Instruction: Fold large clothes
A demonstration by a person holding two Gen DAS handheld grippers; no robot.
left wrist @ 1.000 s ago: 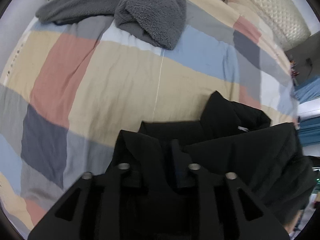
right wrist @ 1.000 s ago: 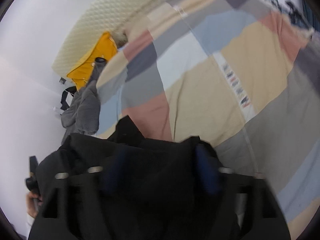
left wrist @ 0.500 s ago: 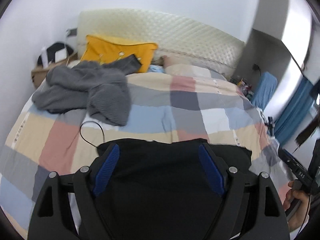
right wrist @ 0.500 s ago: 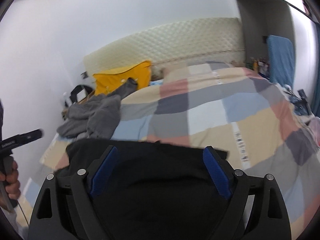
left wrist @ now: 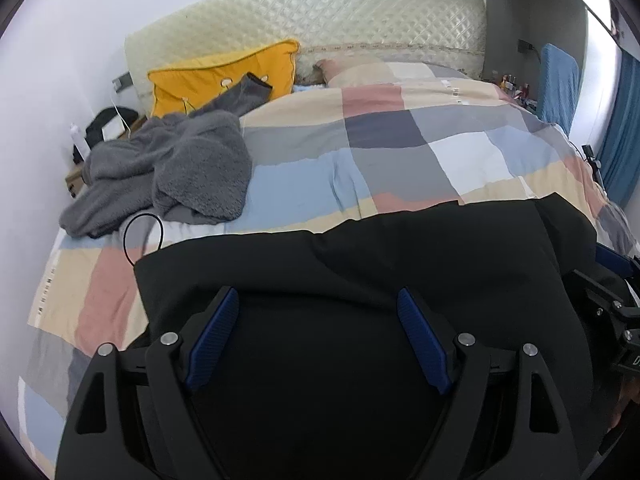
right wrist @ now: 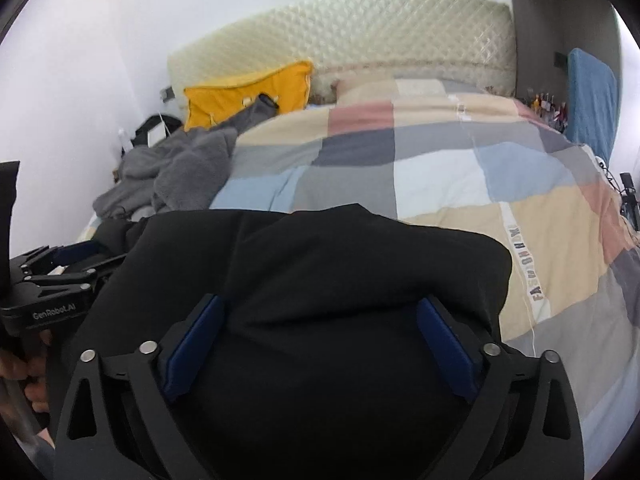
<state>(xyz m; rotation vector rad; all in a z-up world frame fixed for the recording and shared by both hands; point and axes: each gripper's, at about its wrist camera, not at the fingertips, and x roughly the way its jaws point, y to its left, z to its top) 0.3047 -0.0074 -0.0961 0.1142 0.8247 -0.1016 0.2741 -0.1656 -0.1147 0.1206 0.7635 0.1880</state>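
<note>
My left gripper (left wrist: 318, 334) has released the black garment (left wrist: 360, 264); my right gripper (right wrist: 320, 344) jaws are opening, now above it on the bed (right wrist: 460, 184).

Black folded garment (left wrist: 360, 264): its near part runs under your left gripper (left wrist: 318, 332) and off the lower edge, so you cannot see its near hem; the same holds under your right gripper (right wrist: 320, 340).
Right gripper jaws: opening, with dark cloth filling the gap behind them; you cannot tell whether the blue pads (right wrist: 196, 344) touch it.
Patchwork checked bed cover (left wrist: 400, 152): hidden under the garment ahead of both tongs.
Small clutter beside the blue upholstered chair (right wrist: 592, 100), far right of your right tongs: too small to name.
Yellow square cushion (left wrist: 224, 76): partly covered by the grey fleece garment (left wrist: 176, 168).
</note>
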